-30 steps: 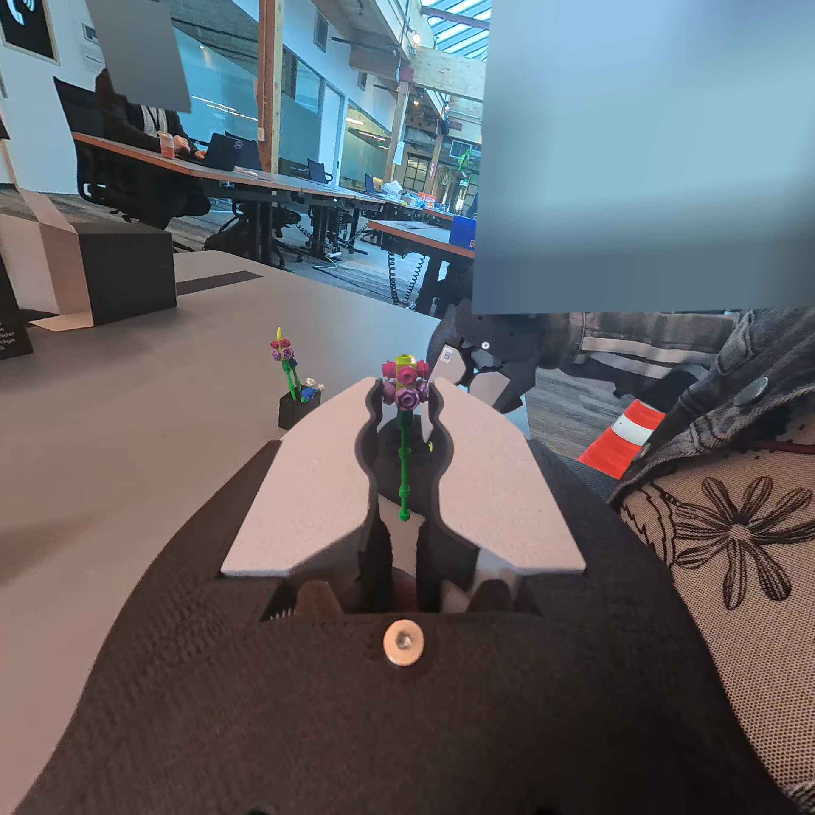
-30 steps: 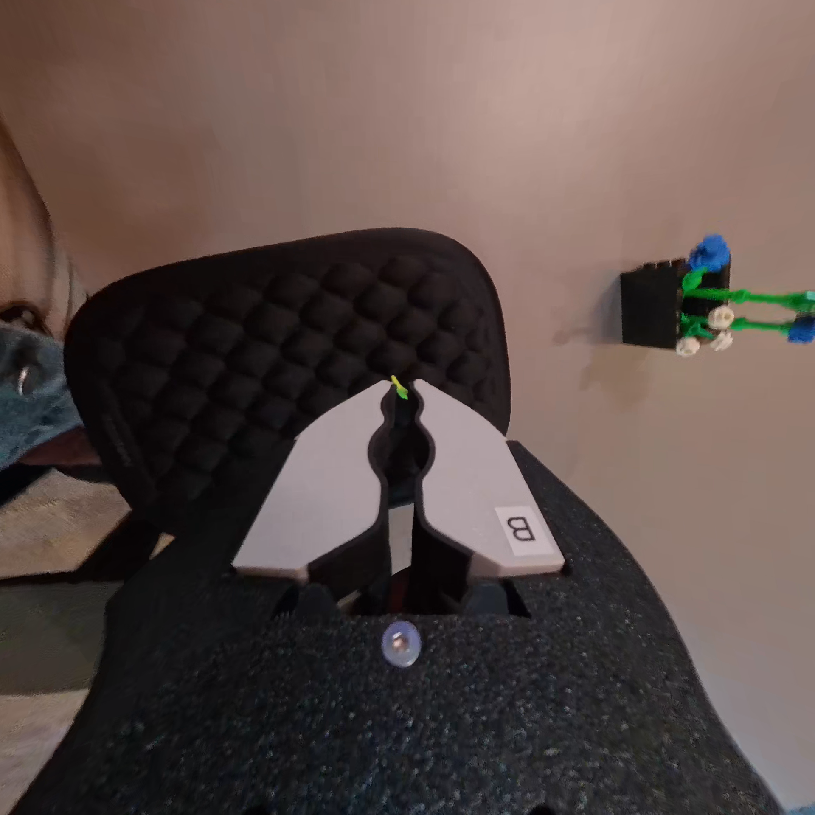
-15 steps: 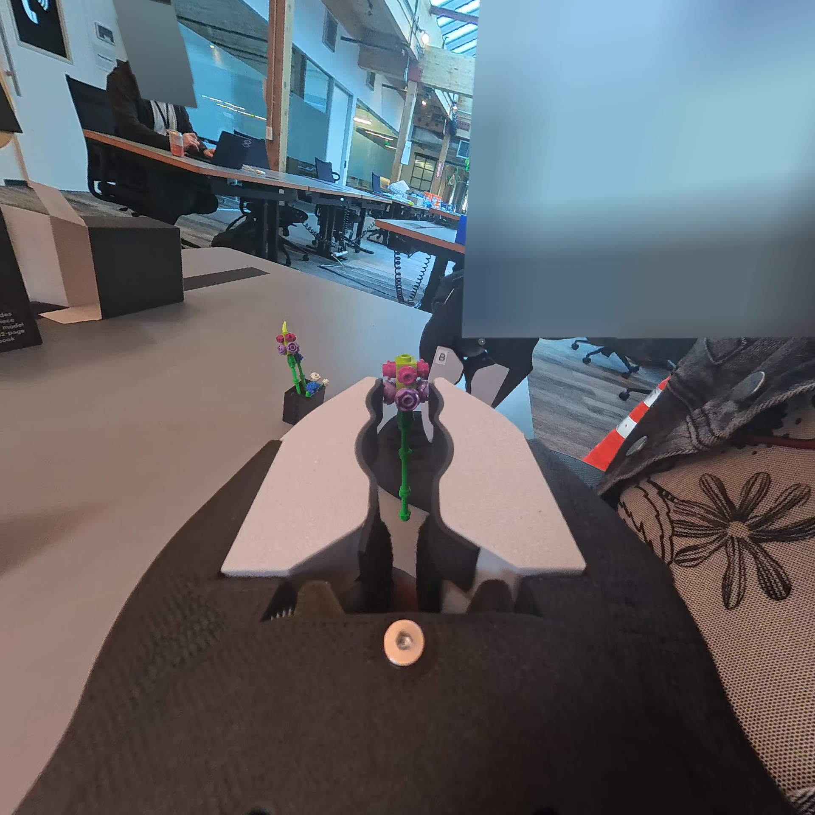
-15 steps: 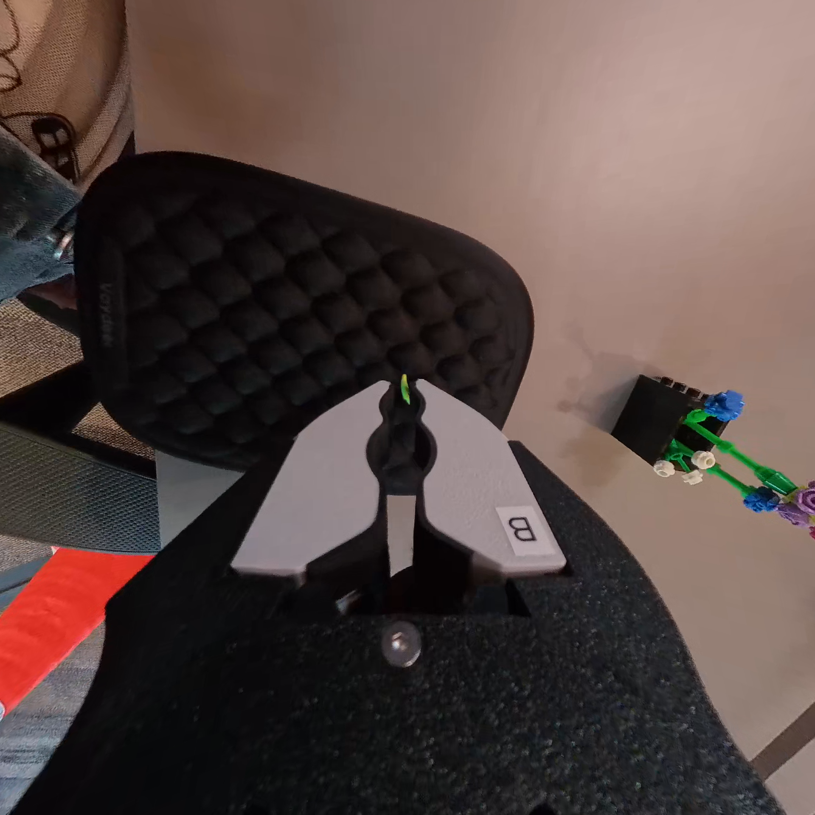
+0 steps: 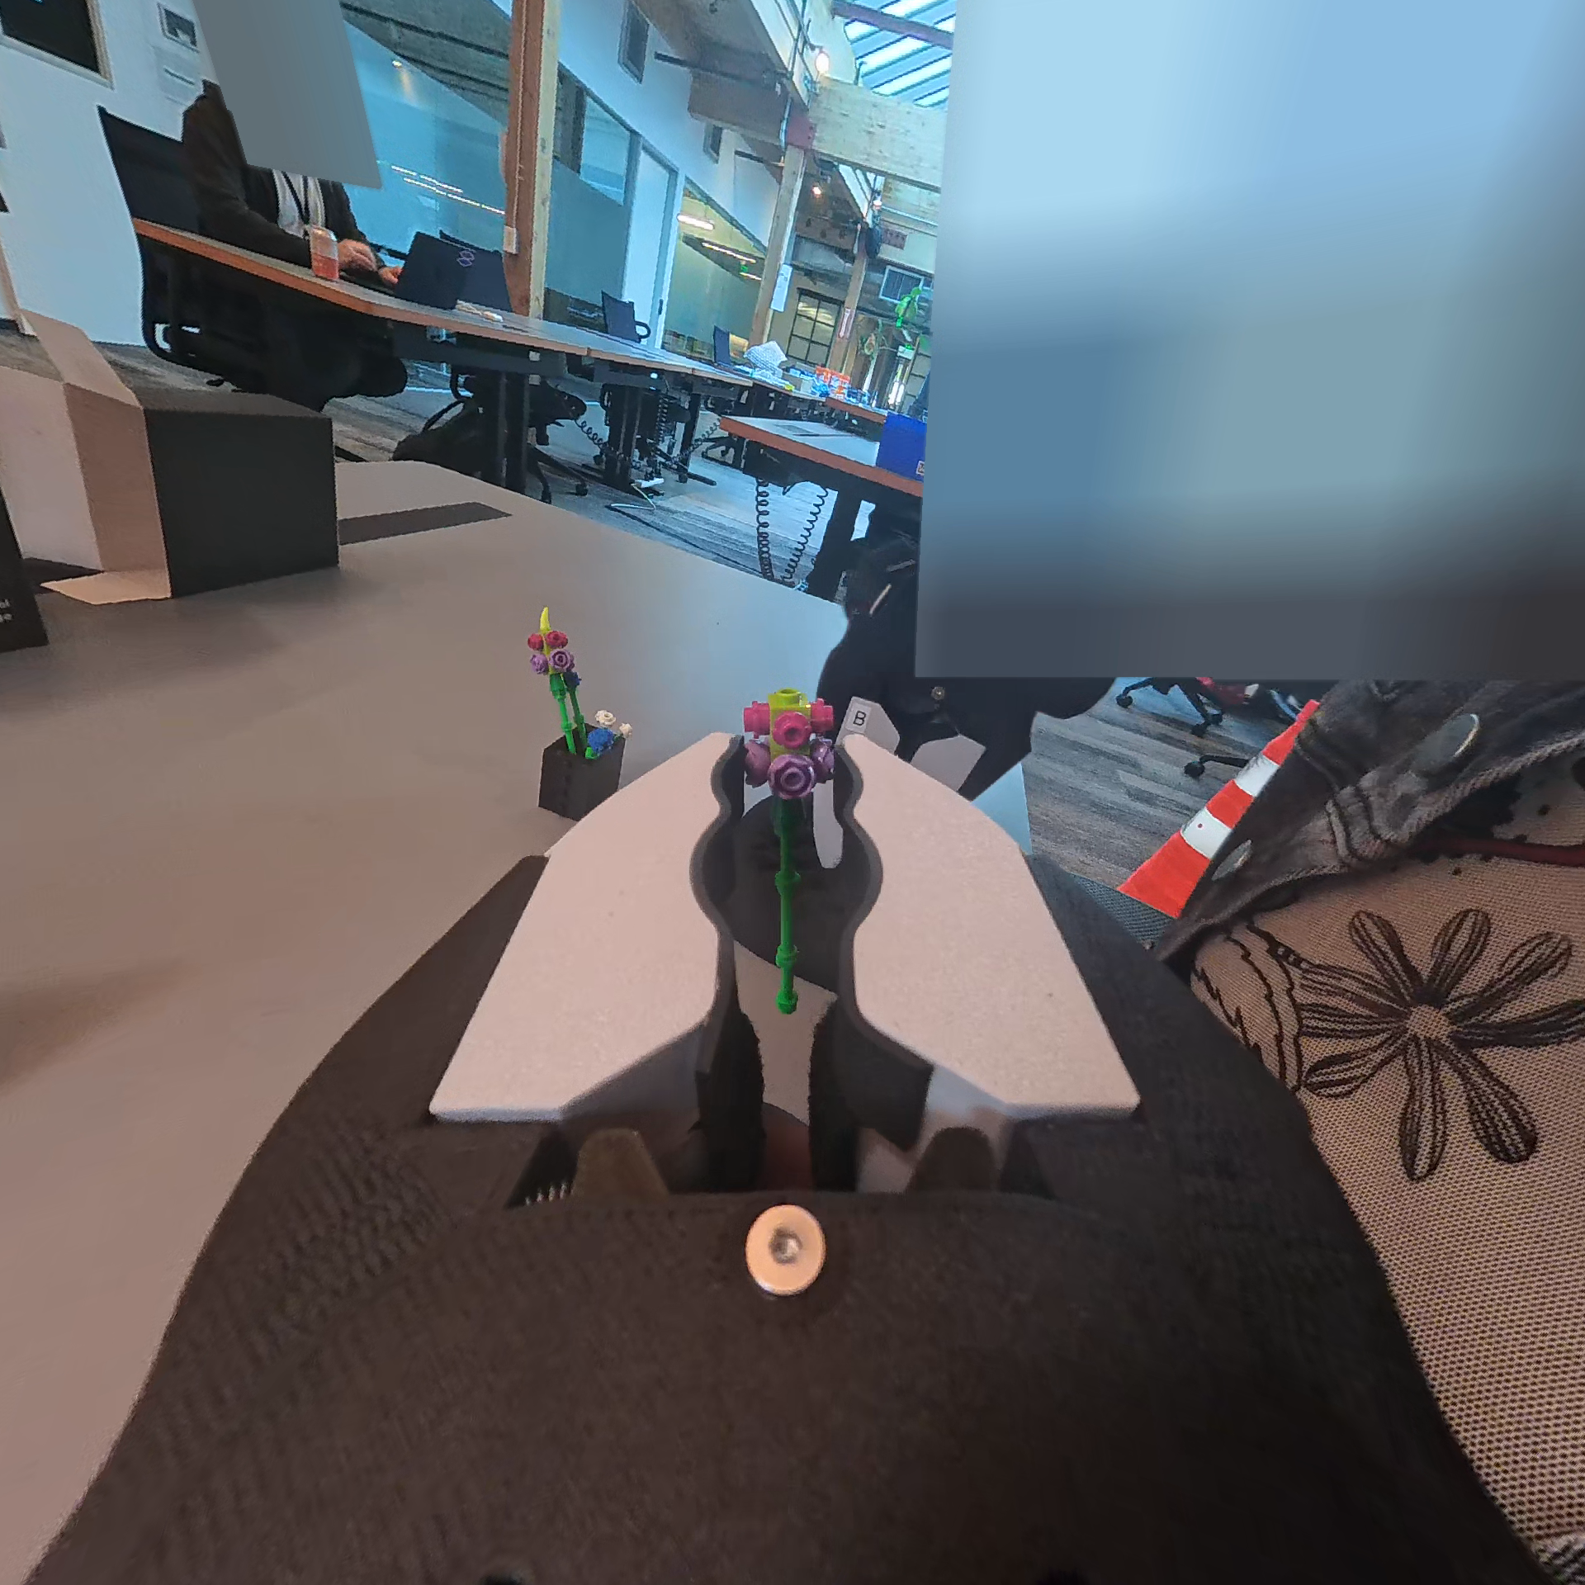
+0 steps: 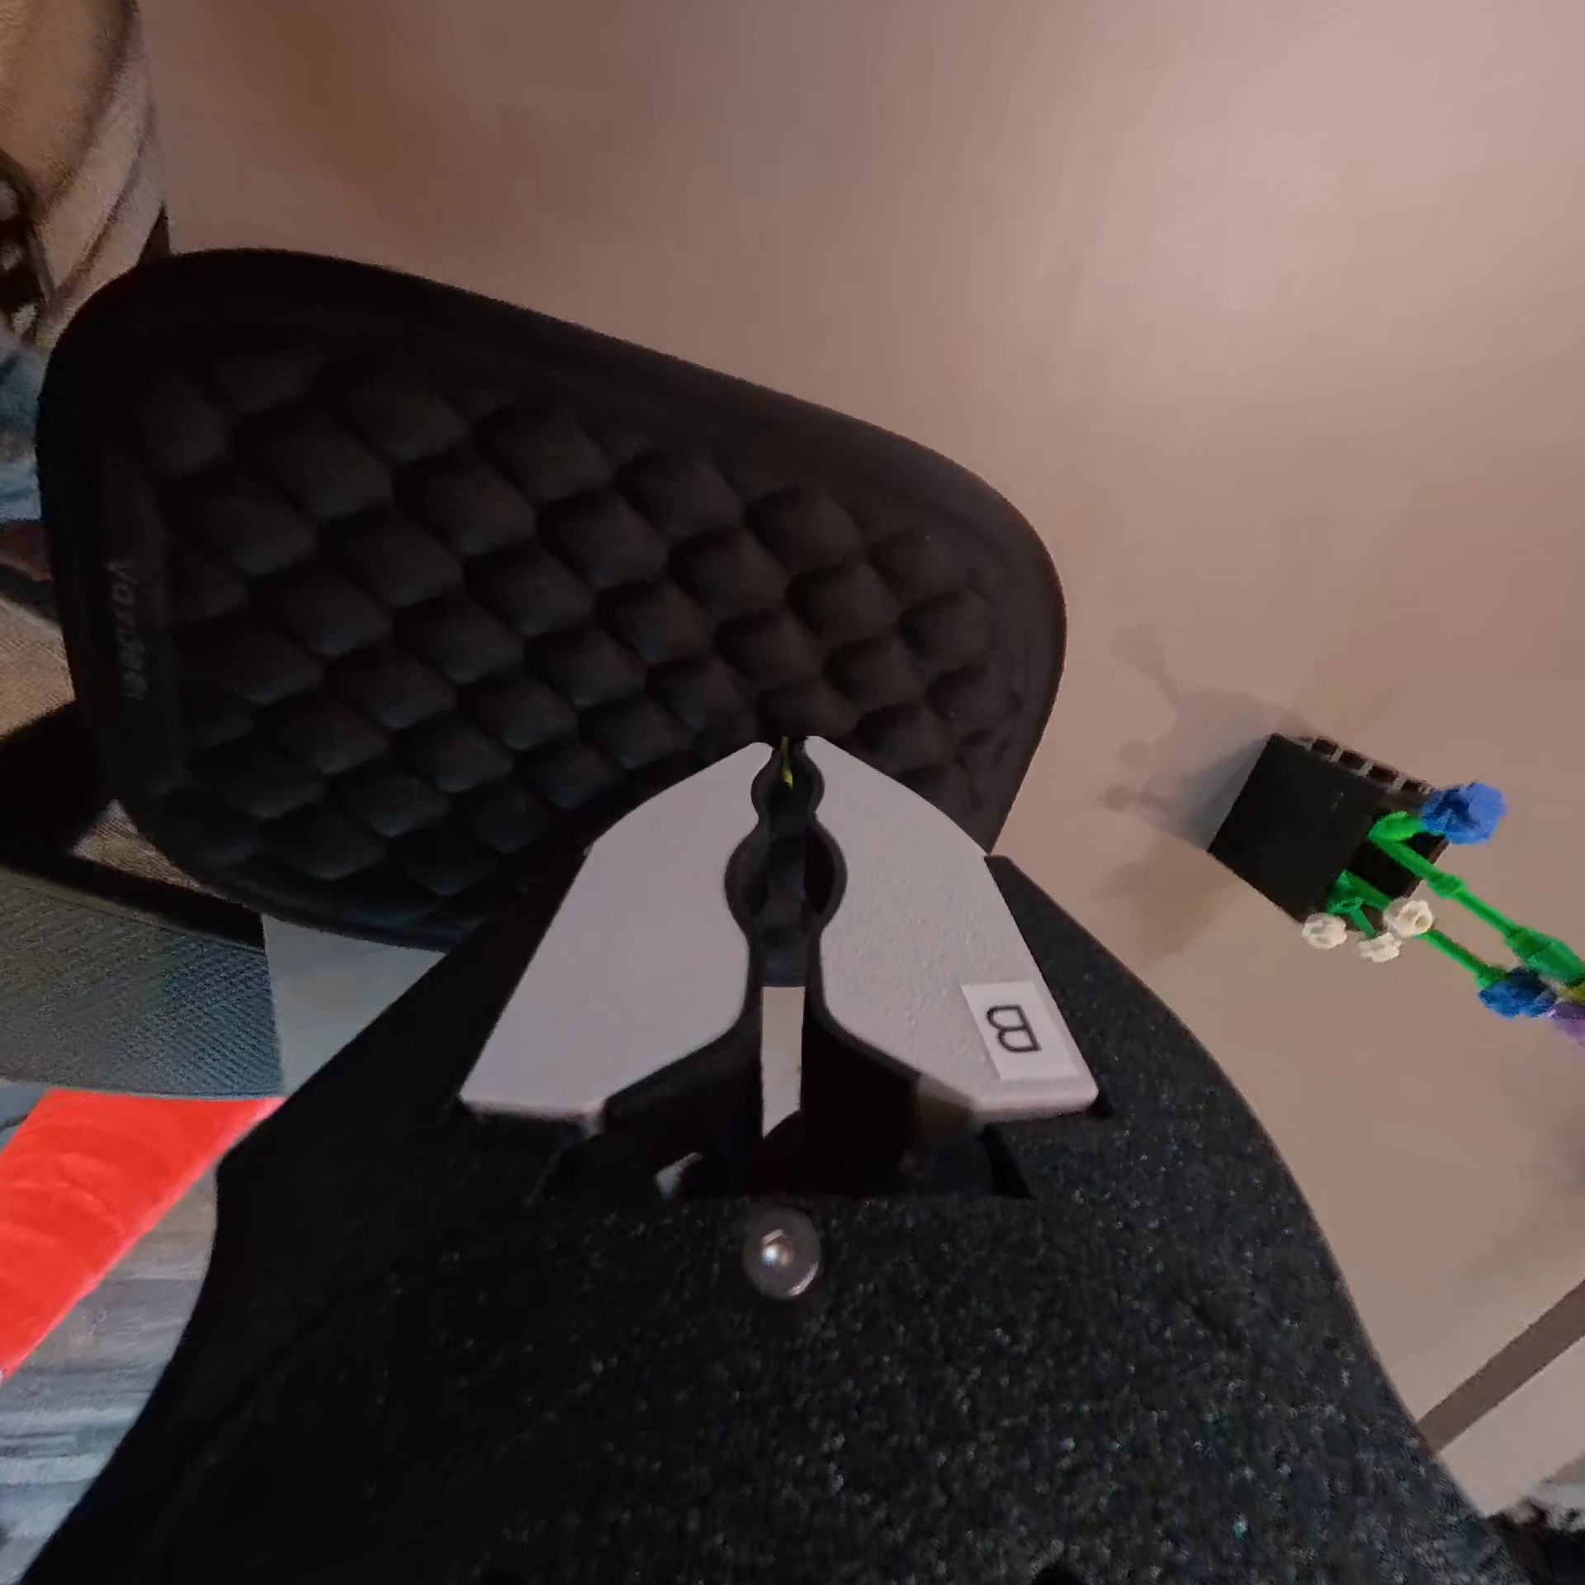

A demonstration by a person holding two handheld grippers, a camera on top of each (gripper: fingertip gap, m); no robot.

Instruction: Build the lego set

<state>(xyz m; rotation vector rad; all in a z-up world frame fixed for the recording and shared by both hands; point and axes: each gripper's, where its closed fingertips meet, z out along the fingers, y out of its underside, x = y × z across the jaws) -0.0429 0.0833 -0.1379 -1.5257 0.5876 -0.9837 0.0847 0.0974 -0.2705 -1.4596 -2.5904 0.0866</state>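
An open-plan office with long desks and timber posts is stretching out behind a pale grey table [image 5: 257, 858].

Nearest the left wrist camera, the left gripper [image 5: 787, 755] is pinching a flower stem [image 5: 786, 909] near its tips; its fingers are standing only narrowly apart, with the green stalk hanging down into the gap and the pink and purple blossom cluster [image 5: 789, 746] sitting level with the fingertips. Just beyond the blossoms, the right gripper [image 5: 866, 729] is showing its grey fingers from the far side. Farther left on the table, a black brick pot [image 5: 579, 780] is standing upright with planted flowers [image 5: 553, 677] rising from it, well apart from the held stem. At the far left edge a dark box [image 5: 223, 497] is resting on the table.

In the right wrist view, the right gripper [image 6: 787, 755] is squeezing nearly shut on a tiny yellow-green piece [image 6: 784, 772] at its tips. Behind it the quilted black back of the left gripper [image 6: 515, 600] is filling the middle, and to the right the black brick pot [image 6: 1304, 823] is appearing sideways on the table [image 6: 1029, 257].
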